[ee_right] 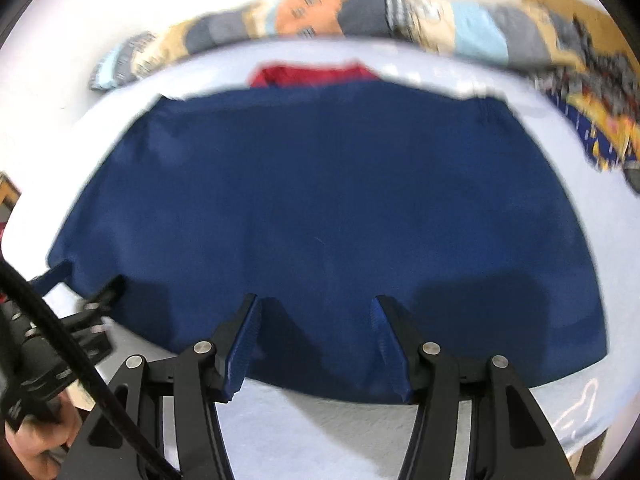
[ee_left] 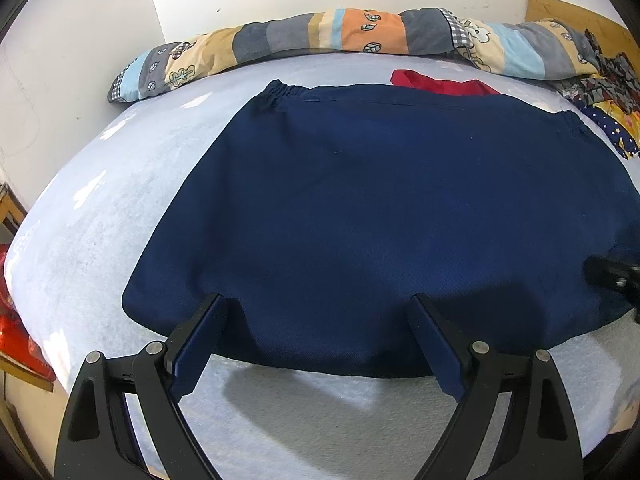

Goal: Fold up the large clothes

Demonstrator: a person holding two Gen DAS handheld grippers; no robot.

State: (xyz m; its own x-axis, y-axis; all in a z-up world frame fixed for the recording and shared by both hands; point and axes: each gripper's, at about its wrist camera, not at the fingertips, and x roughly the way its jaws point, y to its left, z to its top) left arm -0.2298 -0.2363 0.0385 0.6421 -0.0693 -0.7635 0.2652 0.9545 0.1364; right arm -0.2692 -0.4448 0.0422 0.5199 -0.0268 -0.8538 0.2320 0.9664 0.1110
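Observation:
A large navy blue garment (ee_left: 360, 208) lies flat on the pale blue bed sheet (ee_left: 100, 208), its elastic waistband at the far side. It fills the right wrist view (ee_right: 320, 200) too, which is blurred. My left gripper (ee_left: 320, 304) is open and empty, its fingers over the garment's near left edge. My right gripper (ee_right: 316, 308) is open and empty over the garment's near edge; its tip shows at the right of the left wrist view (ee_left: 616, 276). The left gripper shows at the left of the right wrist view (ee_right: 92, 308).
A rolled patchwork quilt (ee_left: 320, 36) lies along the far wall. A red cloth (ee_left: 440, 84) peeks out behind the garment. Patterned clothes (ee_left: 600, 92) are heaped at the far right by a wooden headboard (ee_left: 568, 12). A red object (ee_left: 16, 328) sits off the bed's left edge.

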